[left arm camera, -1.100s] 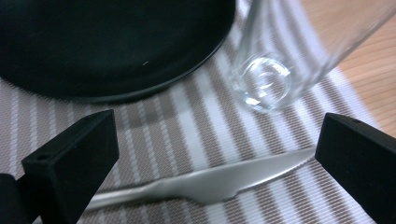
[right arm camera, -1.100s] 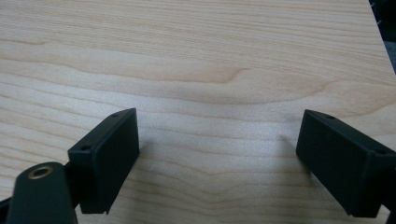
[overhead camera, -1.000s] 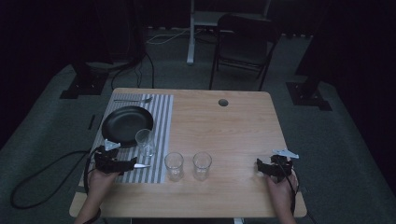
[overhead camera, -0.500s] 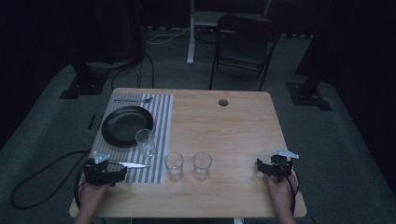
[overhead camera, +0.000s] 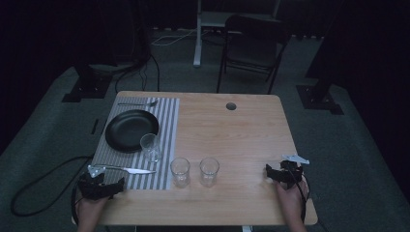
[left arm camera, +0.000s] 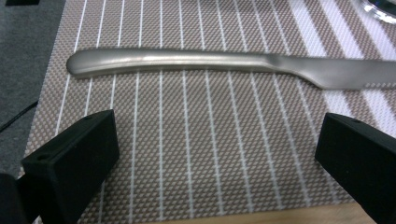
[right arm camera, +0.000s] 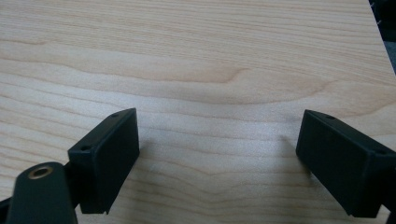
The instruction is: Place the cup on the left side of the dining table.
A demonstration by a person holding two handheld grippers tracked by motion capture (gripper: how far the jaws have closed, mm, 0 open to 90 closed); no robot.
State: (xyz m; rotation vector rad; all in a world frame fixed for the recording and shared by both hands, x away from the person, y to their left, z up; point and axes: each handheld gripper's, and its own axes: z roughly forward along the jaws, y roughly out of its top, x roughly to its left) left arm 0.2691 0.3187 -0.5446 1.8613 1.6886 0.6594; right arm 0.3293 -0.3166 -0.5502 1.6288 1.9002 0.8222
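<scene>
Both grippers' jaws stood spread, empty. Left gripper (left arm camera: 205, 158) hovered just short of the knife (left arm camera: 224, 65) lying on the mat (left arm camera: 187, 140): stiff, slick, thin metal, best pinched mid-handle.

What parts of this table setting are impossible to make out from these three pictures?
- Knife: in the left gripper view its blade tip runs off the right edge.
- Glass: in the left gripper view just a sliver of its base shows at the top right corner.
- Utensil beyond the plate: in the high view it is too small and dim to tell fork from spoon.
- Three glasses: in the high view, too dim to tell whether they hold anything.
</scene>
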